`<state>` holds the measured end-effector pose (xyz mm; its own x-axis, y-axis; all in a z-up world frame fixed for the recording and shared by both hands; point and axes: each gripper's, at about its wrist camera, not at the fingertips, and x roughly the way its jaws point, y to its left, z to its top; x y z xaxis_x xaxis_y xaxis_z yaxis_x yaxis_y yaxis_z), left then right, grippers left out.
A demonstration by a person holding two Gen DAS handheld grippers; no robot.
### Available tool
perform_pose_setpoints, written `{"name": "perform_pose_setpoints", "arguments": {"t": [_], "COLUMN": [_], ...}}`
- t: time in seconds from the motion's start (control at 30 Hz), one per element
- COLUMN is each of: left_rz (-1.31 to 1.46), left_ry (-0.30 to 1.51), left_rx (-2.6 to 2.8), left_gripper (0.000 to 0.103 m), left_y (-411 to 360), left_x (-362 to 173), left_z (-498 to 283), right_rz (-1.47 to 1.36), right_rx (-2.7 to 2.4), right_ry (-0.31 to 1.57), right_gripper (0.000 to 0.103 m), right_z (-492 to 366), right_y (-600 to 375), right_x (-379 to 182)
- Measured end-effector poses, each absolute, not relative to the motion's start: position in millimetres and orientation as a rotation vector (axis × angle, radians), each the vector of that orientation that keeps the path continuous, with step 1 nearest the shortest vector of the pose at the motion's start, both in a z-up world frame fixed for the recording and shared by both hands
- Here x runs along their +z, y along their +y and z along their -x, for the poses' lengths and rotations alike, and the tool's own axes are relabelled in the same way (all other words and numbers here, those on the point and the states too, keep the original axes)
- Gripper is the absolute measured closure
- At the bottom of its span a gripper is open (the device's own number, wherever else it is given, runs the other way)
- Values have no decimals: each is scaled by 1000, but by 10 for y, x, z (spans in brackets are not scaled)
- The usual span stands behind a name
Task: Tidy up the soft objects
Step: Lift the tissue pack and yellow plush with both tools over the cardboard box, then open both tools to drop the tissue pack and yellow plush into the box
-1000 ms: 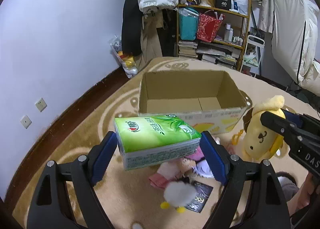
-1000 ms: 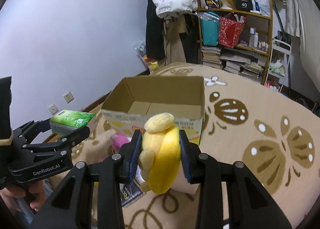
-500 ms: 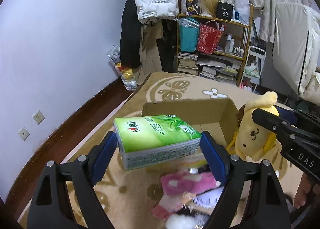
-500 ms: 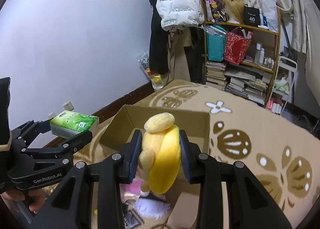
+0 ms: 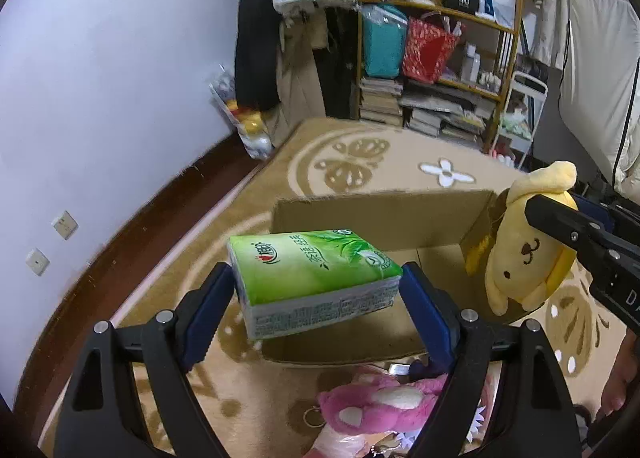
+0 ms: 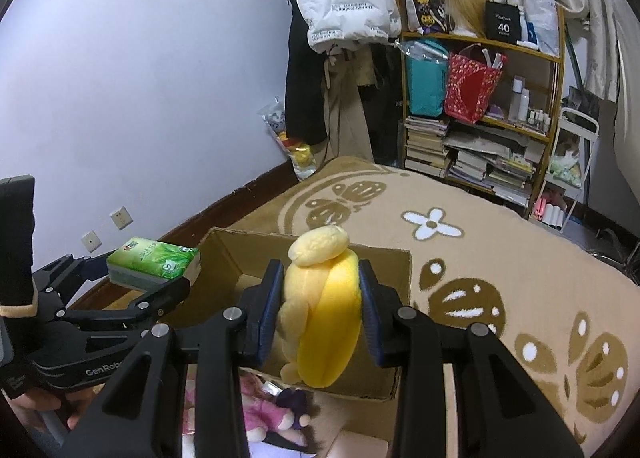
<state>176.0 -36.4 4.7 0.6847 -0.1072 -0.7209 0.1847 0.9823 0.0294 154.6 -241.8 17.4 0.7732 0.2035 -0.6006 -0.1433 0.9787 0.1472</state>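
2 handheld tools hover over an open cardboard box (image 5: 384, 218) on a patterned rug (image 6: 500, 242); the left tool (image 5: 320, 290) is clenched across the short ends of a green tissue pack (image 5: 316, 278), which looks light, squashy and slick in its plastic wrap; the right tool (image 6: 320, 298) squeezes a yellow plush dog (image 6: 320, 314) at its middle, soft, light and springy; a pink plush (image 5: 380, 406) lies on the rug beside the box, best pinched at its bulk.
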Motion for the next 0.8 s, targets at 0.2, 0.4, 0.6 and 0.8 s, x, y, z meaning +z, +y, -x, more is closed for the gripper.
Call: {"name": "perform_pose_setpoints", "arguments": {"t": [0.2, 0.4, 0.6, 0.8], "left_rz": [-136, -157, -175, -182], "left_ry": [851, 879, 889, 866], "left_rx": [-178, -169, -161, -157], "left_gripper": [19, 19, 19, 3], "left_y": [-440, -465, -477, -478], "left_x": [-191, -291, -314, -216], "left_z": [-1871, -1897, -1879, -1823], "right_rz": [-146, -152, -118, -116], "right_rx": [180, 170, 174, 154], "right_ry": [712, 754, 767, 737], "right_gripper": [63, 62, 55, 21], "right_z": [-1706, -1781, -1746, -1664], "right_y": [-2466, -2455, -2407, -2424], "right_x": [-36, -206, -259, -166]}}
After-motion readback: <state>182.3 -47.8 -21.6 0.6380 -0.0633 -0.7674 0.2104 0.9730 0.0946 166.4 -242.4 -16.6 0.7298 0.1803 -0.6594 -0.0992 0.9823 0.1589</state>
